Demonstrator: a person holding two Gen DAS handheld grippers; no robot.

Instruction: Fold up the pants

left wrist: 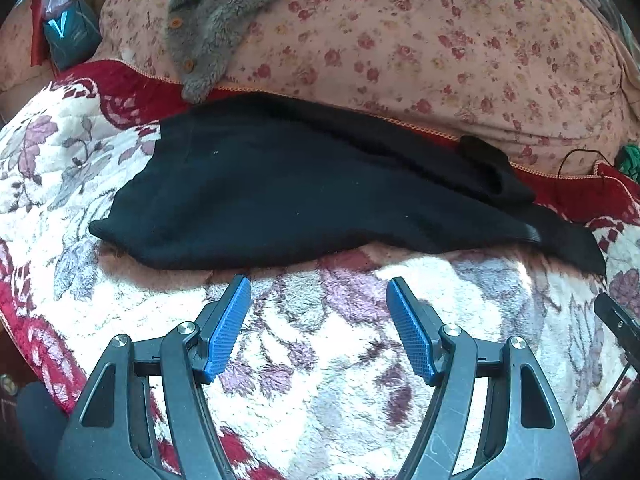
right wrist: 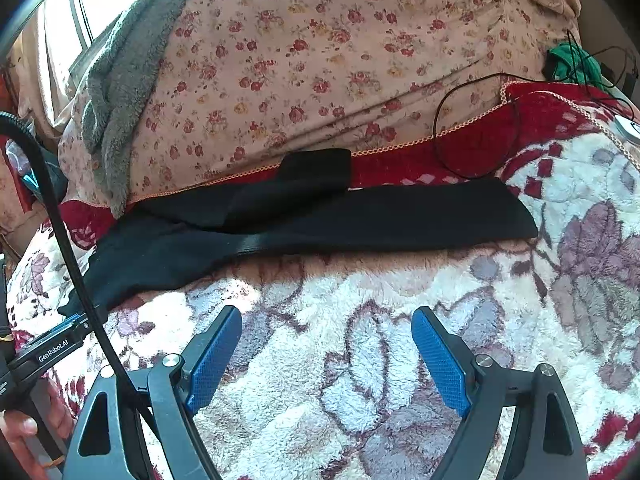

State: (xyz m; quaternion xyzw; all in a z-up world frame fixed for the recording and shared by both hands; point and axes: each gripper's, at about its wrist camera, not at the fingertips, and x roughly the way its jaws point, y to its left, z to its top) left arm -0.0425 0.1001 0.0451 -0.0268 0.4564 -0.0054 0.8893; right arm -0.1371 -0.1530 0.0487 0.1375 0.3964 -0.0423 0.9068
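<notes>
Black pants [left wrist: 280, 192] lie flat across a fluffy floral blanket [left wrist: 320, 360], waist end at the left, legs running to the right. In the right wrist view the pants [right wrist: 360, 216] stretch across the middle, with one leg end folded up at the back. My left gripper [left wrist: 319, 284] is open and empty, just short of the pants' near edge. My right gripper [right wrist: 327, 314] is open and empty, hovering over the blanket [right wrist: 340, 380] a little in front of the pants.
A pink flowered duvet [left wrist: 440, 48] is heaped behind the pants, with a grey fleece garment [left wrist: 212, 28] on it. A thin black cable [right wrist: 472, 132] loops at the back right near a green item [right wrist: 572, 64]. The left gripper's body [right wrist: 48, 352] shows at the right view's left edge.
</notes>
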